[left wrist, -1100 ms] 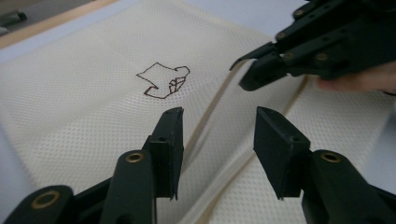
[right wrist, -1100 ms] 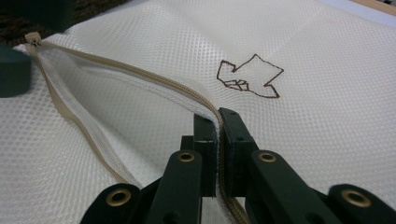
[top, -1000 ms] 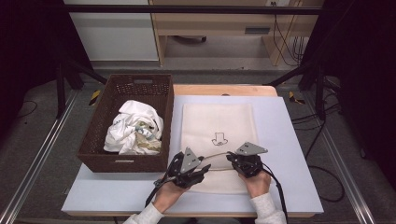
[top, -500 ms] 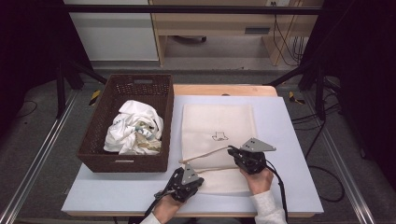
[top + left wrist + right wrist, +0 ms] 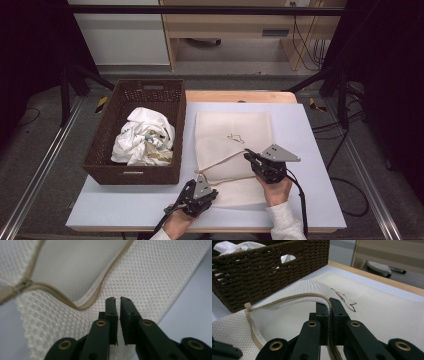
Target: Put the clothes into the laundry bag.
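Since the earlier frames the right hand-held gripper (image 5: 248,156) has lifted the zipper edge of the mesh laundry bag (image 5: 235,135), opening its mouth; its jaws are clamped on that edge; the left hand-held gripper (image 5: 201,178), lower now at the bag's near-left corner, has just been opening slightly, nothing between its nearly closed jaws; the bag bears a small dark drawing (image 5: 236,137), no legible writing; left of the bag, a brown wicker basket (image 5: 131,175) holds crumpled white clothes (image 5: 142,136) on the tabletop (image 5: 310,150).
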Motion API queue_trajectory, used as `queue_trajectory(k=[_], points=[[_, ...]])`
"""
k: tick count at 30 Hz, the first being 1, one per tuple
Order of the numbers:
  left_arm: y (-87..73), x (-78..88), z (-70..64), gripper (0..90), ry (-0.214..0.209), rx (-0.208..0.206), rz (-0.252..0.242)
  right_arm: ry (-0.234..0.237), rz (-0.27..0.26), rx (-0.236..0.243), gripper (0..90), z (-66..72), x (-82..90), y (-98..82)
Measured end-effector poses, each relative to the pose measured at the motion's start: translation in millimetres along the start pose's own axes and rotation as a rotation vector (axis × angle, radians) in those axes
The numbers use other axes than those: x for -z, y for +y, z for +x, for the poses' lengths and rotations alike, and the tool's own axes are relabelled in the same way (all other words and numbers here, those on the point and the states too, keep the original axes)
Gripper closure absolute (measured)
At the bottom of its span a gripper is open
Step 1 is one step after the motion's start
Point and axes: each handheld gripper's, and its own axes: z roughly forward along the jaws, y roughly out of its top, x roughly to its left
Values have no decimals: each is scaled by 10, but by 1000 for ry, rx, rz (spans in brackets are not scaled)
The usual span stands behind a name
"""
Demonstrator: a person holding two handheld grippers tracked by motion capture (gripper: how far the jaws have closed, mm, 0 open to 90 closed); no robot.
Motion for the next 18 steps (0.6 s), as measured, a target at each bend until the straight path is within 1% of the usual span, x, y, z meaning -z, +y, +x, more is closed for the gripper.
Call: queue_trajectory(k=[4, 6, 10, 12, 14, 18], points=[[55, 150, 23, 665, -12, 12, -58, 2, 8, -3, 863, 9, 1, -13], [86, 218, 26, 579, 6, 8, -76, 6, 9, -1, 862, 13, 1, -24], [145, 365, 52, 448, 52, 10, -129, 8, 16, 6, 862, 20, 4, -31], [180, 445, 93, 403, 62, 18, -150, 10, 17, 3, 862, 25, 10, -29], [218, 532, 152, 391, 62, 37, -164, 9, 20, 6, 862, 28, 13, -32], [298, 718, 296, 342, 89, 62, -194, 8, 18, 1, 862, 23, 24, -44]])
